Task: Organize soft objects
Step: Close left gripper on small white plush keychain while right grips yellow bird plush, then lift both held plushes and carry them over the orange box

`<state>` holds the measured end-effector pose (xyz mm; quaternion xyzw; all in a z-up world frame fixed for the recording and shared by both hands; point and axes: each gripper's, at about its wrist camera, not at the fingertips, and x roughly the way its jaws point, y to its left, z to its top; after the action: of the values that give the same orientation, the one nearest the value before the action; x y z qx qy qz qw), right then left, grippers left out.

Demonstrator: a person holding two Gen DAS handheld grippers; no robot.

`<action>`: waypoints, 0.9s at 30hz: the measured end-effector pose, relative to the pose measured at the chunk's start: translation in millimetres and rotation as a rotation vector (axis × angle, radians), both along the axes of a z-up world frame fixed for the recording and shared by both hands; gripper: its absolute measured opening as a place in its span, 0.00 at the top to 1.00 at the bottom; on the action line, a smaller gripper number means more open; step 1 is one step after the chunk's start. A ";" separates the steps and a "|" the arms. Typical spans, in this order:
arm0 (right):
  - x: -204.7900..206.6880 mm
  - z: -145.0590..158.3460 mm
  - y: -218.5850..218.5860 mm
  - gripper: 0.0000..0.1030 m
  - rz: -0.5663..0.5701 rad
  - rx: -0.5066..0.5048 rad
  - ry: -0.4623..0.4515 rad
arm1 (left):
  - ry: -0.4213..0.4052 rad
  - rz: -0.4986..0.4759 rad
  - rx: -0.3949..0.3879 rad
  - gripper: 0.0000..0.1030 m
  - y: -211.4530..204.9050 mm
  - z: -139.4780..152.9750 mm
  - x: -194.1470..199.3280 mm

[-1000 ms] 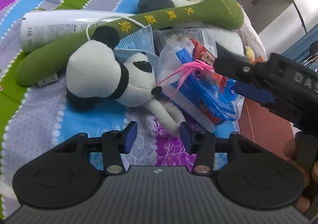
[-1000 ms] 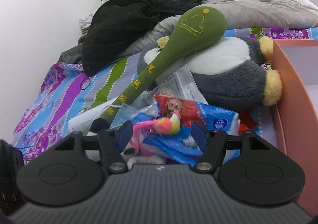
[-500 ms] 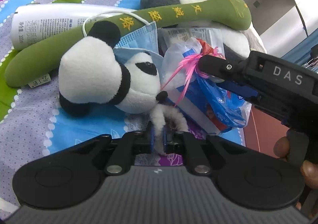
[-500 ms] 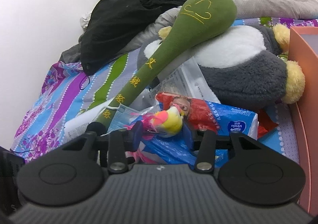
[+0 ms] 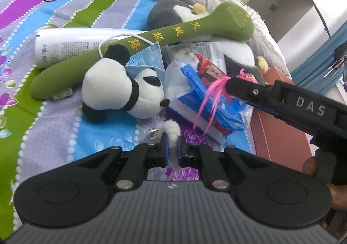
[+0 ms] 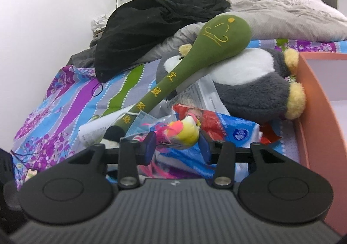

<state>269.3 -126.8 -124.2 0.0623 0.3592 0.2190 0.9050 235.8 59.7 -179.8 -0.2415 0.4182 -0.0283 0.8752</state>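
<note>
Both jaws closed since earlier frame: left gripper [image 5: 171, 149] pinches panda [image 5: 123, 88] limb, lower centre; right gripper [image 6: 176, 146] clamps bird toy [image 6: 184, 132]. Step: grasp done. Next: lift toward orange bin [image 6: 321, 114], right edge.

Left gripper [image 5: 171, 149], open a second ago, has closed on the panda plush's white tail [image 5: 172, 133]. Right gripper [image 6: 176, 146] has likewise closed around the yellow-and-pink bird toy [image 6: 185, 131].

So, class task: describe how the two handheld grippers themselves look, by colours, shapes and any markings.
Both the left gripper and the right gripper are black, with blue pads on the jaws, two round discs, silver rivets and a ribbed grey body. Seen side-on, the right one bears white letters "DAS".
</note>
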 end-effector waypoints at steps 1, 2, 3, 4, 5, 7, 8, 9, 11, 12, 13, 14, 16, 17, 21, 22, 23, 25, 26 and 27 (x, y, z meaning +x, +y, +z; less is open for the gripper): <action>-4.2 1.4 -1.3 0.55 0.000 -0.002 -0.001 | -0.001 -0.001 0.005 0.91 -0.3 1.9 -4.8; -9.8 2.2 -3.5 0.55 0.000 -0.006 -0.001 | -0.001 -0.001 0.009 0.91 -0.5 3.9 -10.0; -14.8 2.9 -4.6 0.55 0.001 -0.012 -0.001 | -0.001 -0.001 0.013 0.91 -0.7 5.9 -15.4; -19.2 3.3 -5.3 0.55 0.003 -0.018 0.000 | -0.001 -0.001 0.015 0.91 -0.4 7.1 -20.1; -24.1 3.8 -6.2 0.55 0.003 -0.026 0.000 | -0.002 0.000 0.016 0.91 0.0 8.7 -25.1; -34.7 5.5 -9.2 0.55 0.003 -0.038 0.001 | -0.004 0.001 0.022 0.91 -0.3 12.2 -36.6; -41.0 6.6 -10.9 0.55 0.003 -0.045 0.001 | -0.005 0.003 0.023 0.91 -0.6 14.4 -41.9; -45.4 7.1 -12.2 0.55 0.003 -0.052 0.000 | -0.005 0.004 0.024 0.91 -1.0 16.3 -46.6; -56.0 8.3 -15.6 0.55 0.002 -0.065 0.001 | -0.006 0.004 0.031 0.91 -2.2 21.1 -55.5; -60.9 8.9 -17.4 0.55 0.001 -0.071 0.005 | -0.008 0.005 0.033 0.91 -2.7 24.7 -60.4; -65.4 9.8 -19.2 0.55 0.001 -0.073 0.009 | -0.012 0.005 0.035 0.91 -3.1 28.7 -65.1; -69.5 11.1 -21.4 0.55 0.001 -0.076 0.012 | -0.016 0.005 0.039 0.91 -4.0 33.3 -68.6; -77.6 14.3 -24.8 0.55 0.002 -0.085 0.016 | -0.025 0.003 0.044 0.91 -6.5 42.3 -76.7; -82.2 16.9 -26.6 0.55 0.002 -0.087 0.014 | -0.028 0.001 0.047 0.91 -8.1 46.5 -80.3; -102.6 28.0 -31.9 0.55 0.000 -0.110 0.000 | -0.041 -0.013 0.057 0.91 -15.6 61.2 -95.4; -107.2 30.3 -33.1 0.55 -0.003 -0.117 -0.004 | -0.042 -0.018 0.057 0.91 -17.5 63.9 -99.3; -111.9 32.3 -34.5 0.55 -0.005 -0.122 -0.004 | -0.041 -0.023 0.056 0.91 -19.7 66.9 -103.9; -121.0 35.0 -38.1 0.55 -0.008 -0.125 0.001 | -0.041 -0.033 0.056 0.91 -24.6 71.1 -110.8; -126.0 36.4 -40.2 0.55 -0.012 -0.127 0.004 | -0.040 -0.038 0.059 0.91 -26.7 73.1 -114.4; -129.7 37.6 -42.1 0.55 -0.015 -0.127 0.006 | -0.040 -0.043 0.062 0.91 -29.4 75.8 -117.5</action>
<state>139.6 -168.9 -86.6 0.0080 0.3745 0.1885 0.9078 118.3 30.3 -104.0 -0.2044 0.4061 -0.0389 0.8898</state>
